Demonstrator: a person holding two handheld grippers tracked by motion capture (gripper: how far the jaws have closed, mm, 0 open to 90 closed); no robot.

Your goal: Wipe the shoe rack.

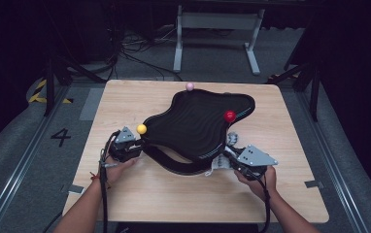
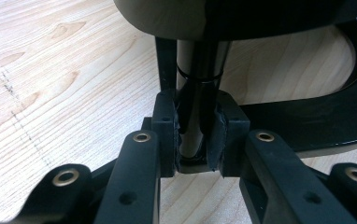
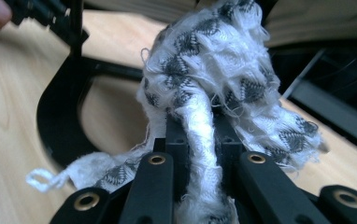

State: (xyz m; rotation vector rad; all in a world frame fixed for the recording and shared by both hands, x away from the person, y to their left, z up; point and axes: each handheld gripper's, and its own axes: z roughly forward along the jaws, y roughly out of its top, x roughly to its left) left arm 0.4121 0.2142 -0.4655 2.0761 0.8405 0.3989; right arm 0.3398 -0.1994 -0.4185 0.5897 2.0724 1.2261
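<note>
The left hand-held gripper [image 2: 193,140] was clamped on a thin upright post [image 2: 193,84] beneath the black ridged platform [image 1: 193,124], at that platform's left corner just below the yellow ball [image 1: 142,129]. The right hand-held gripper [image 3: 200,140] was clamped on a white, black-patterned cloth [image 3: 214,70], bunched directly ahead of its jaws against the platform's near right edge. A red ball [image 1: 229,116] and a pink ball [image 1: 189,86] stood farther off, above the table [image 1: 174,194].
</note>
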